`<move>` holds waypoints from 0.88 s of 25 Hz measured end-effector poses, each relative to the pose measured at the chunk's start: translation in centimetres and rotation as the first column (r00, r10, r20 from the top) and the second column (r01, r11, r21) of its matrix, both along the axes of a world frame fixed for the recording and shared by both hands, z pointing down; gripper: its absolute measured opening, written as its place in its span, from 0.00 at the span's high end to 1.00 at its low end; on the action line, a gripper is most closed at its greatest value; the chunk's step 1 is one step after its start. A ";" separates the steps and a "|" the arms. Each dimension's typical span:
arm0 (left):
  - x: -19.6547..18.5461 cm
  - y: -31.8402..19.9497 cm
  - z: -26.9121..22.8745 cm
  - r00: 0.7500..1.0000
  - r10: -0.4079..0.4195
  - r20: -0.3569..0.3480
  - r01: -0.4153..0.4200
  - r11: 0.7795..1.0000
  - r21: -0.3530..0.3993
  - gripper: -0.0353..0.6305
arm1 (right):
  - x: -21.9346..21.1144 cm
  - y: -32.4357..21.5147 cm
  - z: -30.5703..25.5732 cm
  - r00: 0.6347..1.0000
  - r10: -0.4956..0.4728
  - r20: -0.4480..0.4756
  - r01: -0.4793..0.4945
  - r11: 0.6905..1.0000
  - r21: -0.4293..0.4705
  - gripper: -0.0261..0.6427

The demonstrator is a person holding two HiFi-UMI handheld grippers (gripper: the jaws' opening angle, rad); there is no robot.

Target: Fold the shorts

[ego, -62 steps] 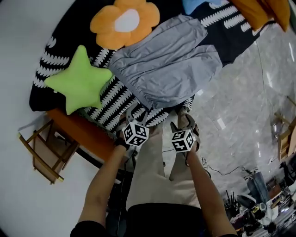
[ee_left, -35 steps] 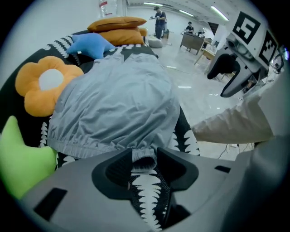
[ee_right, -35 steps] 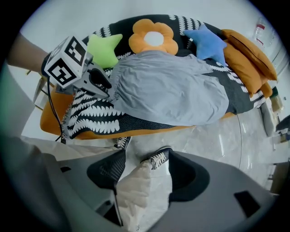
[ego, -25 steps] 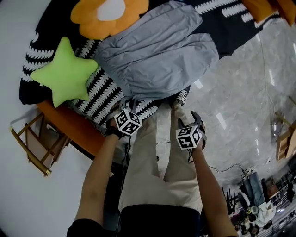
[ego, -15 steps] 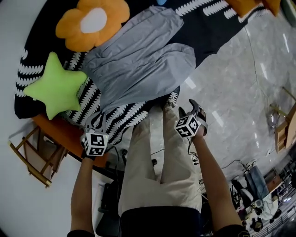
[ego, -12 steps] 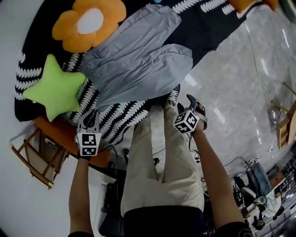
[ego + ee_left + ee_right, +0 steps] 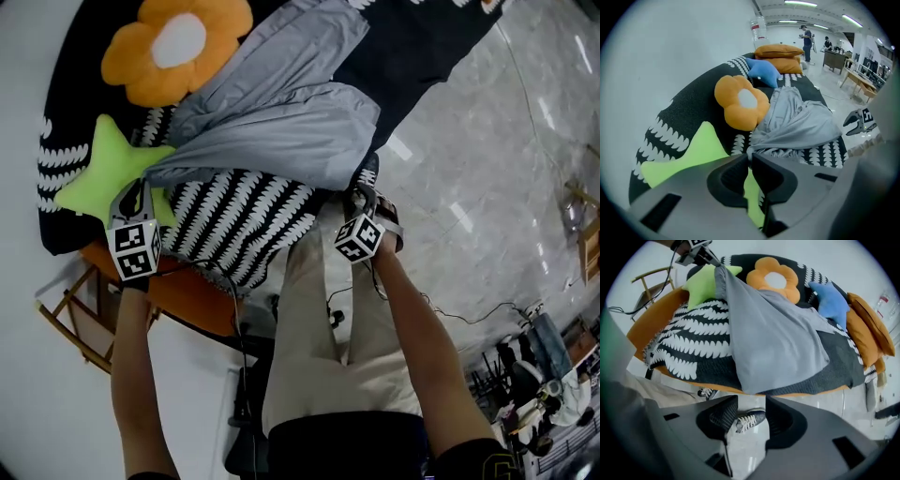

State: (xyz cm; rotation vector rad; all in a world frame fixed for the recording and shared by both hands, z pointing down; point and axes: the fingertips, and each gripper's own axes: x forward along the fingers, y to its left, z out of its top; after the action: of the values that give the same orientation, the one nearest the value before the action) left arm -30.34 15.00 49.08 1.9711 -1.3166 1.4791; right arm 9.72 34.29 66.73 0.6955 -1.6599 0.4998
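The left gripper (image 7: 750, 157) is clamped tight on 1 corner of the grey shorts (image 7: 281, 131). It holds that corner up over the green star pillow (image 7: 103, 173). From there the cloth runs in a taut sheet back to the rest of the shorts, which lie on the black cover (image 7: 234, 220) with its white leaf print. Their far leg lies just beside the orange flower pillow (image 7: 173, 47).

The right gripper (image 7: 751, 400) points steeply down at the cover's near edge, just past the shorts' hem. Its jaws have just been closing and stand partly apart. Nothing is between them; only a shoe (image 7: 745, 420) and the floor (image 7: 469, 169) show behind. A blue star pillow (image 7: 829, 298) and 2 orange cushions (image 7: 869, 322) lie at the cover's far side.
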 end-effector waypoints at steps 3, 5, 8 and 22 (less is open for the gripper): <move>-0.5 -0.4 0.1 0.998 0.049 0.032 -0.049 0.999 -0.005 0.89 | -2.9 -0.7 -0.1 0.998 -0.061 0.031 0.059 0.997 0.056 0.71; -0.7 -0.1 0.5 0.996 0.075 0.049 -0.075 0.997 -0.014 0.89 | -3.6 -0.8 0.5 0.997 -0.073 0.016 0.072 0.995 0.069 0.75; -1.5 0.8 1.4 0.994 0.100 0.053 -0.098 0.995 -0.030 0.89 | -3.9 -0.5 2.3 0.993 -0.109 -0.043 0.112 0.992 0.058 0.79; 6.4 18.3 -2.6 0.982 0.144 -0.118 -0.166 0.965 -0.205 0.89 | 13.1 -7.5 -13.5 0.889 -0.368 -0.274 0.404 0.910 0.090 0.92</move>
State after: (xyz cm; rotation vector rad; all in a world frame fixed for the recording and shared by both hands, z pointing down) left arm -23.95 33.28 46.49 2.0155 -0.9357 1.4974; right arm 22.83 26.80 53.22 0.4880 -1.5494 0.0013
